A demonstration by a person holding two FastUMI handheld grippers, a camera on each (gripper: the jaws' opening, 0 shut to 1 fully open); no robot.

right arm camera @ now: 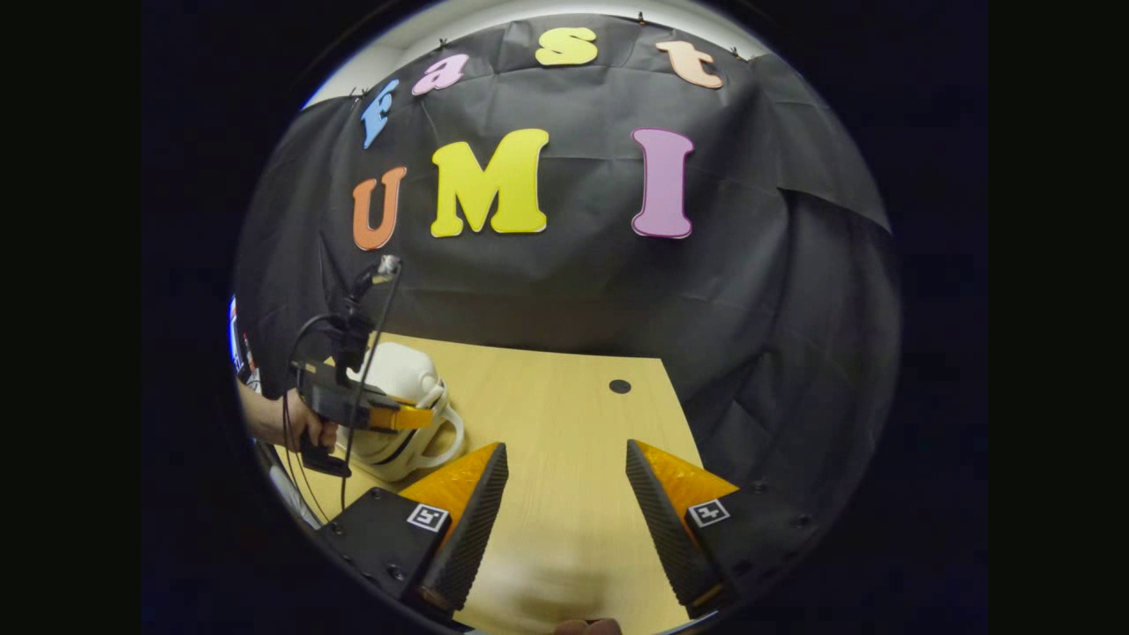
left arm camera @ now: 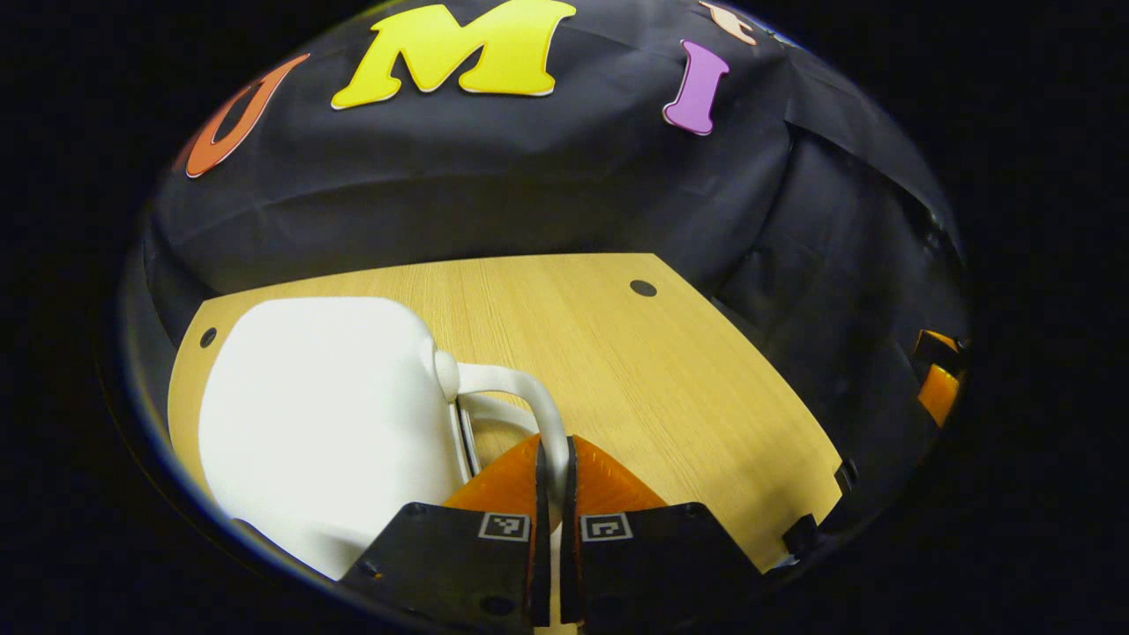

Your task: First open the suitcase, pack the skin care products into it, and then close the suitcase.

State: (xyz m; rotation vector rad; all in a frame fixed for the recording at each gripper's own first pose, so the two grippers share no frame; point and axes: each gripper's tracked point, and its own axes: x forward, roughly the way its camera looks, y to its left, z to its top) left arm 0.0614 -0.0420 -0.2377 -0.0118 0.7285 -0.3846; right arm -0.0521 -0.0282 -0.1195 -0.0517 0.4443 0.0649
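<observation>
On my left side I have the left hand-held gripper [left arm camera: 553, 481] pinched onto the white handle [left arm camera: 529, 397] of the suitcase [left arm camera: 326, 423], with both fingers pressed against the curved bar so that only a thin strip of it shows between them. The suitcase is a small, rounded, white hard-shell case (glossy enough to wash out under the light), and it sits on the wooden tabletop [left arm camera: 635, 370] to the left of my fingers in the left gripper view, toward the near left part of the board, its shell looking shut from here. Its handle arches out from the case's right side. In the right gripper view I see the same case [right arm camera: 401, 375] far off at the left edge, with the left hand-held gripper [right arm camera: 423, 416] reaching in across it and a person's hand [right arm camera: 304, 428] wrapped around the grip behind it, cables looping up from the device. My right hand-held gripper [right arm camera: 564, 489] is spread wide, its two fingers well apart with bare tabletop [right arm camera: 564, 423] between them, and it grips nothing; it sits well apart from the suitcase, over the middle of the board. A small dark round hole [right arm camera: 620, 386] sits in the wood toward the far side, just ahead of the right fingers. Behind the tabletop hangs the black cloth wall [right arm camera: 573, 282].
</observation>
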